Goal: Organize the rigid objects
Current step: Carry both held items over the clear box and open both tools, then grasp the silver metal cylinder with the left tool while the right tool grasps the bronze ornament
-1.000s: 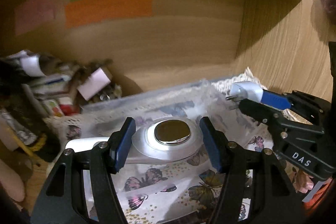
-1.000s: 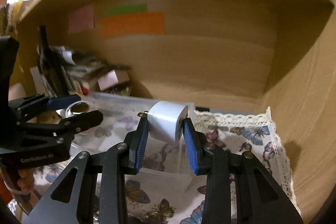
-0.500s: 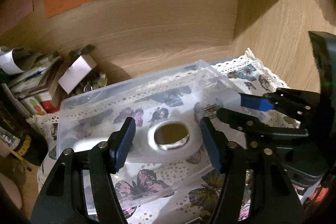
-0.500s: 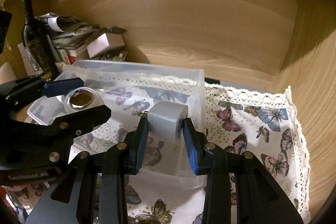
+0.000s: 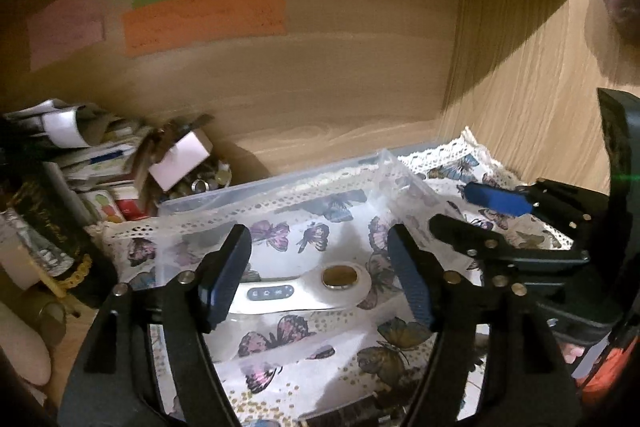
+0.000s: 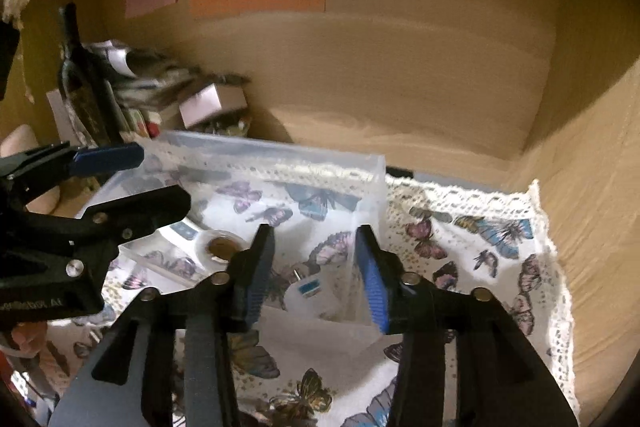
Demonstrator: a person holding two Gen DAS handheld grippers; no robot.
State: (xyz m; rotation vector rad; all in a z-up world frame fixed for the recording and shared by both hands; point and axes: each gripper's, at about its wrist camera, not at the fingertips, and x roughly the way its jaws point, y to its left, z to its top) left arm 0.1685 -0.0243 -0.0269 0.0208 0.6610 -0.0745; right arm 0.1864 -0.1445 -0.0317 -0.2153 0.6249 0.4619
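Note:
A clear plastic bin (image 5: 280, 187) stands on a butterfly-print cloth inside a wooden shelf; it also shows in the right wrist view (image 6: 280, 155). A white handheld device with a round metal head (image 5: 304, 287) lies on the bin's floor, also seen in the right wrist view (image 6: 216, 247). A white plug adapter (image 6: 308, 295) lies in the bin's right end. My left gripper (image 5: 320, 275) is open and empty above the device. My right gripper (image 6: 316, 275) is open and empty above the adapter, and shows at the right of the left wrist view (image 5: 480, 215).
A pile of papers, small boxes and a white box (image 5: 180, 159) sits at the back left beside a dark bottle (image 6: 80, 79). Coloured paper notes (image 5: 204, 15) are stuck on the back wall. The cloth with lace edge (image 6: 480, 227) extends right to the wooden side wall.
Both grippers opened and lifted back. The white device and the plug adapter dropped out of the jaws and now lie in the bin.

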